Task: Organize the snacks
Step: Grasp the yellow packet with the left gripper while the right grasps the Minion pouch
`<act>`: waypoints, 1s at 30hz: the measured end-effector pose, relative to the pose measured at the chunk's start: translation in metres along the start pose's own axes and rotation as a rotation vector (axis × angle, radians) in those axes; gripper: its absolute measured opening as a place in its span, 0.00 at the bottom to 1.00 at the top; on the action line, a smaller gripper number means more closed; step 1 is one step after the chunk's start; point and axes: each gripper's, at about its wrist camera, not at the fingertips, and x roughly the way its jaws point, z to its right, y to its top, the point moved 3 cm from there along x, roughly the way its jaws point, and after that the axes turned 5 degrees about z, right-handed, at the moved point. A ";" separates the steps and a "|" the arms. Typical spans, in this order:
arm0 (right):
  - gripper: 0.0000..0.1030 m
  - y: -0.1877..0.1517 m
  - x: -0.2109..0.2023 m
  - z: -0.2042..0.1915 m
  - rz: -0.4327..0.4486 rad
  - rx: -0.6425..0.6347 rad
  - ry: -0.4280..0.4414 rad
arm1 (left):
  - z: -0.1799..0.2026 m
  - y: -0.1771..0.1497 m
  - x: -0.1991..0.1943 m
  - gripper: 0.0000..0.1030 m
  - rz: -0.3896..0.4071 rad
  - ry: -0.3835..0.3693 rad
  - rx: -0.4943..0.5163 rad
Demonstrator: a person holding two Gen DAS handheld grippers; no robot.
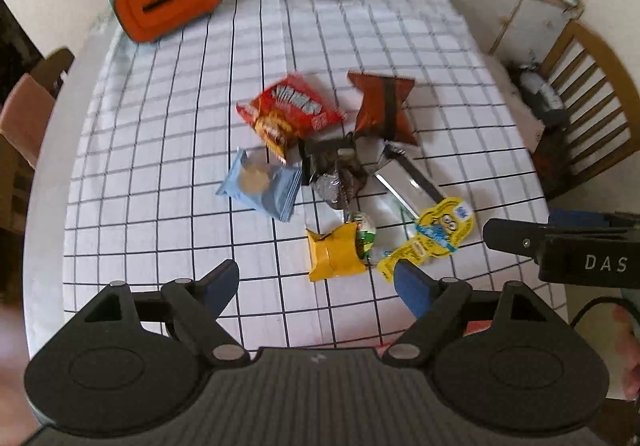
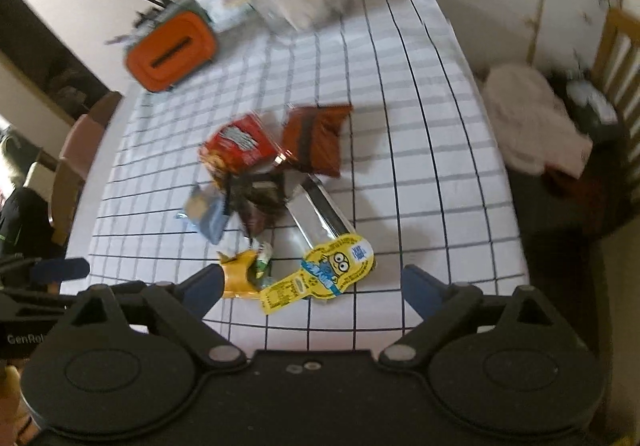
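- Snacks are seen heaped in a loose pile at the middle of a checked cloth [image 1: 168,150] on the table, none yet sorted, so the task is judged to be at its start.
- At the far side of the pile a red bag [image 1: 286,112] and a brown bag [image 1: 382,106] are laid side by side; a blue pack [image 1: 262,188] is found to the left, dark wrappers [image 1: 334,170] in the centre, a silver pack [image 1: 402,182] to the right.
- Nearest the grippers, a yellow box [image 1: 332,252] and a yellow cartoon pack [image 1: 434,234] are placed just beside each other.
- The left gripper [image 1: 316,280] is held released above the near edge, nothing between its fingers, apparently readied for the yellow box.
- The right gripper [image 2: 314,286] is likewise spread wide and empty, the cartoon pack framed between its tips, though not touched.
- An orange box [image 1: 170,4] with a slotted face is stood at the far left, well apart from the pile; whether it is meant to receive snacks cannot be told.
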 end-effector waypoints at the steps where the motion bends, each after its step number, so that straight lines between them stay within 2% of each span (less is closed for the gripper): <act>1: 0.90 0.001 0.008 0.002 -0.014 0.020 -0.005 | 0.000 0.002 0.008 0.82 -0.014 0.007 -0.002; 12: 0.81 0.003 0.076 0.026 -0.130 0.239 -0.061 | -0.002 0.018 0.088 0.82 -0.211 0.005 -0.070; 19: 0.74 0.000 0.094 0.028 -0.180 0.288 -0.075 | 0.001 0.019 0.128 0.82 -0.355 0.021 -0.059; 30: 0.59 0.001 0.107 0.028 -0.226 0.304 -0.069 | 0.006 0.026 0.156 0.81 -0.383 0.028 -0.045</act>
